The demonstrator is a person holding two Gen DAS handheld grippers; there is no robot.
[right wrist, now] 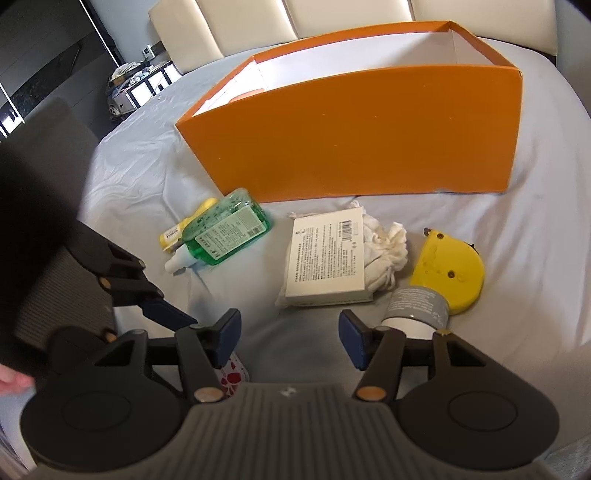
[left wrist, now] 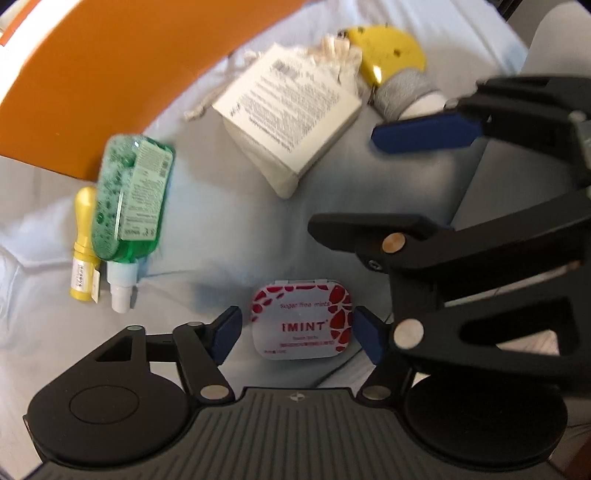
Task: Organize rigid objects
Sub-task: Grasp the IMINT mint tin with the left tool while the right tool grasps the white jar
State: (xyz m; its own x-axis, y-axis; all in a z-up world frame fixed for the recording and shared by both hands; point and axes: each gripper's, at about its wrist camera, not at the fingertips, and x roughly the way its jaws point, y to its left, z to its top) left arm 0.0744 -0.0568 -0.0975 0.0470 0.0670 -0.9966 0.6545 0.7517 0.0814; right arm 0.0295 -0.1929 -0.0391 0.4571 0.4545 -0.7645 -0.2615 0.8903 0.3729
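Note:
A red-and-white mint tin (left wrist: 302, 319) lies flat on the pale sheet between the fingers of my left gripper (left wrist: 295, 328), which is open around it; the right pad looks at the tin's edge, the left pad stands apart. My right gripper (right wrist: 290, 336) is open and empty above the sheet, and shows at the right of the left wrist view (left wrist: 376, 177). A green bottle (right wrist: 225, 227), a yellow tube (right wrist: 184, 229), a white carton (right wrist: 327, 258) on a cloth pouch (right wrist: 388, 243), a yellow tape measure (right wrist: 448, 267) and a grey jar (right wrist: 417, 306) lie before the orange box (right wrist: 351, 133).
The orange box is open at the top with a white inside. The sheet (right wrist: 535, 258) is wrinkled. A cream headboard (right wrist: 295, 22) stands behind the box. A dark chair back (right wrist: 44, 155) is at the left. The left gripper's fingers (right wrist: 162, 310) show at the lower left.

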